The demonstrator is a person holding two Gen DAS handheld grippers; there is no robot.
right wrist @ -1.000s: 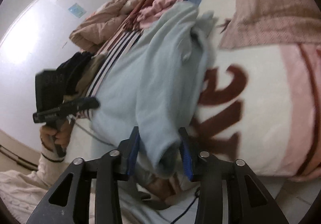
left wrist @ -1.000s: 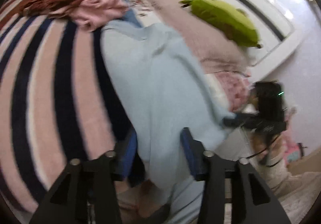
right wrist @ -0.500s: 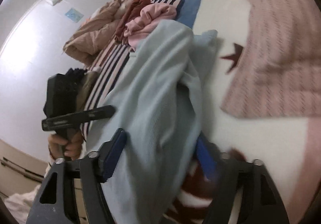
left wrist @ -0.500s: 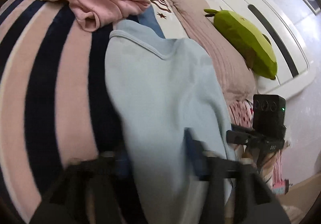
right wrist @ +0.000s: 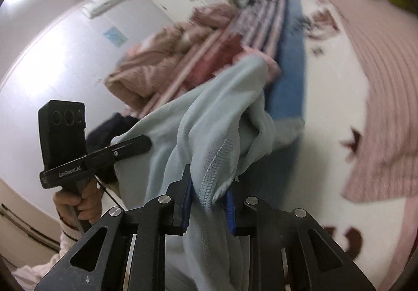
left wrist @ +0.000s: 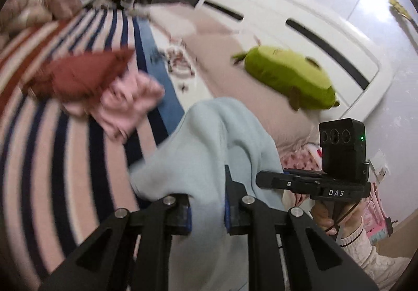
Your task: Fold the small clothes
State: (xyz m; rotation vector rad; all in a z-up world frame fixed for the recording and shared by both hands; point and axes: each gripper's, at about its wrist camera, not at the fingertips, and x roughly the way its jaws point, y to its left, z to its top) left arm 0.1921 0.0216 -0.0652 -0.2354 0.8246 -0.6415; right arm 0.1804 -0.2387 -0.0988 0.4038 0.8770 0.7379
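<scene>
Both grippers have come up off the bed (left wrist: 39,150) since a second ago, lifting the light blue garment (left wrist: 209,139), which then lay spread along the striped blanket (left wrist: 78,186). Left gripper (left wrist: 207,208) and right gripper (right wrist: 209,206) have just been closing, and each now pinches a bunch of the blue fabric between its blue pads. One end of the garment hangs from the two grippers near the bed's edge; its long axis runs away toward the pink garment (left wrist: 125,103) and dark red garment (left wrist: 78,74) lying on the stripes. A green plush toy (left wrist: 290,82) rests near the white headboard (left wrist: 300,19).
</scene>
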